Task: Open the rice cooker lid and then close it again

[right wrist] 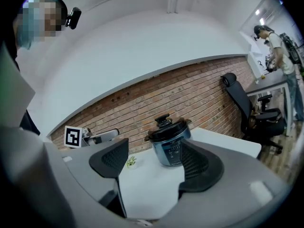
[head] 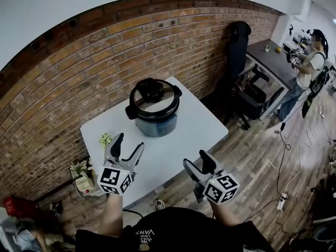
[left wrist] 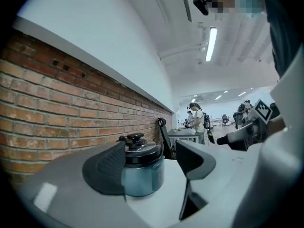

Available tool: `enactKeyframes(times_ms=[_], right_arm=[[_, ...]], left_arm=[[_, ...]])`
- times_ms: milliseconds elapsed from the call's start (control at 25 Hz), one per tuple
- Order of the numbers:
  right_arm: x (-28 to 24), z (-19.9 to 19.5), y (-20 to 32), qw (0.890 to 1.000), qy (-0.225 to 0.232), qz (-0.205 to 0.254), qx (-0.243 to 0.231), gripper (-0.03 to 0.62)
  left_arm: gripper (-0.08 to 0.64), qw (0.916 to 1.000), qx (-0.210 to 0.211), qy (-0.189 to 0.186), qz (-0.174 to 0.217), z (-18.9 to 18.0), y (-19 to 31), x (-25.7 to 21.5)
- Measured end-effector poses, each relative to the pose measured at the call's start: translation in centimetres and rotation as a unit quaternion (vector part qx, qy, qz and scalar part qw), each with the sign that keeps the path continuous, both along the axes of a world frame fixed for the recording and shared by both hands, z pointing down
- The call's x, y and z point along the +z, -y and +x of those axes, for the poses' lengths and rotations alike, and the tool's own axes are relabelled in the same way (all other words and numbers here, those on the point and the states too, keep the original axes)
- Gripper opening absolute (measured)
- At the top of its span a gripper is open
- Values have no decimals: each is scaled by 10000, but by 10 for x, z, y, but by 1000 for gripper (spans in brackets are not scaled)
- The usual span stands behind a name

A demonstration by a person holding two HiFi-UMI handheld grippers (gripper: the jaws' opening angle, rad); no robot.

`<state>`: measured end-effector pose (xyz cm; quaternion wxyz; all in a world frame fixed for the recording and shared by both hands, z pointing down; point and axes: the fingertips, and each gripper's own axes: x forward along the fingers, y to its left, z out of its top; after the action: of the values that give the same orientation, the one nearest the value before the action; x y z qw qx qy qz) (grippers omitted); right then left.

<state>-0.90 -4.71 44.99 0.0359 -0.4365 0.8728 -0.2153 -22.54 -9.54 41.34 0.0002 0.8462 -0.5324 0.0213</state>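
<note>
**Clear run up to the cooker**

The table point(head: 181, 135) is bare from its near edge, where my left gripper point(head: 130, 142) and right gripper point(head: 195, 158) hang with jaws apart, up to the rice cooker point(head: 153, 108). The cooker sits by the far edge with the brick wall point(head: 79, 72) close behind. A little plant point(head: 105, 139) crowds the left edge.
</note>
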Motion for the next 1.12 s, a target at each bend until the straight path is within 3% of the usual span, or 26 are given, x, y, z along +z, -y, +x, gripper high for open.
enactKeyframes(times_ms=[200, 720, 1000, 1120], right_arm=[[0, 8, -13, 9987, -81, 1, -512, 337], [19, 38, -68, 9909, -347, 47, -1303, 303], [33, 55, -95, 9886, -567, 109, -1391, 175], [39, 63, -105, 9884, -654, 133, -1368, 113]], left_arm=[[314, 9989, -447, 42, -149, 20, -49, 19], [304, 9942, -965, -11, -474, 87, -143, 55], [185, 9928, -1054, 8, -575, 111, -181, 70], [95, 9926, -1081, -7, -554, 121, -195, 74]])
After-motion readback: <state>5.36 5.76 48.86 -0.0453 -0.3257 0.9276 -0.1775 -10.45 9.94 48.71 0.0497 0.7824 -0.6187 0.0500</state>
